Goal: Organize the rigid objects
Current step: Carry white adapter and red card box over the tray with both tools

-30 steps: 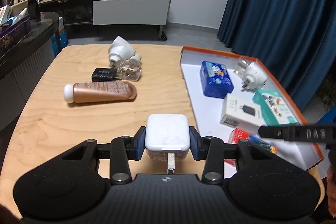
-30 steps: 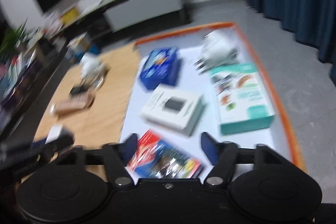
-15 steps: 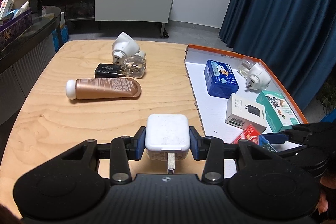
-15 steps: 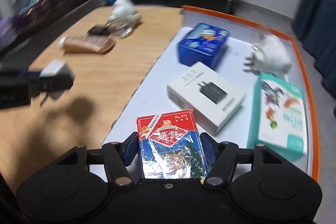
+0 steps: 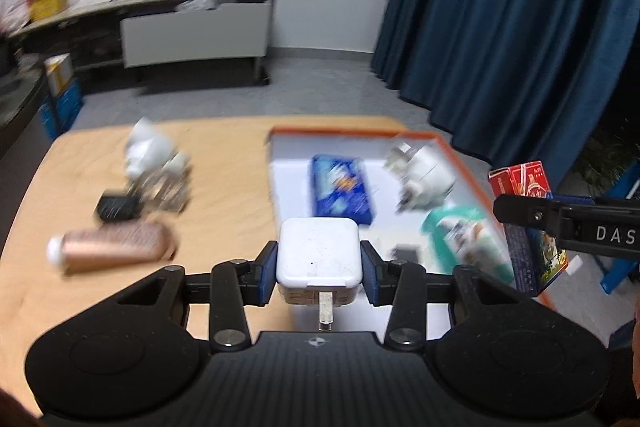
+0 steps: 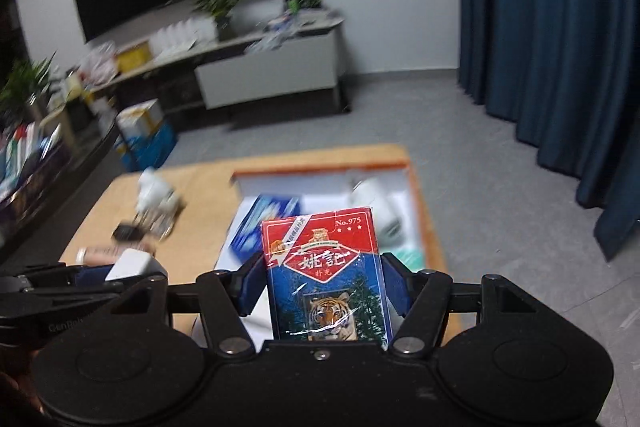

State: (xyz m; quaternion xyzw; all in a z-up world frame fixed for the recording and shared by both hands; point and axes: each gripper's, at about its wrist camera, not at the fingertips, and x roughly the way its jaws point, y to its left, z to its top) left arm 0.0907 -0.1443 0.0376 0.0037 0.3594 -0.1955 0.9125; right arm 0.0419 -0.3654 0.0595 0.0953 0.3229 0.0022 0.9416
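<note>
The left claw is clamped on a white charger, prong toward the camera, held clear above the tabletop, probably for carrying to the tray. The right claw is closing on a card pack gripped by its long sides, upright and lifted off the tray, likely to re-seat it. Farther left lie a tube, a black adapter and a white plug, still unsorted.
</note>
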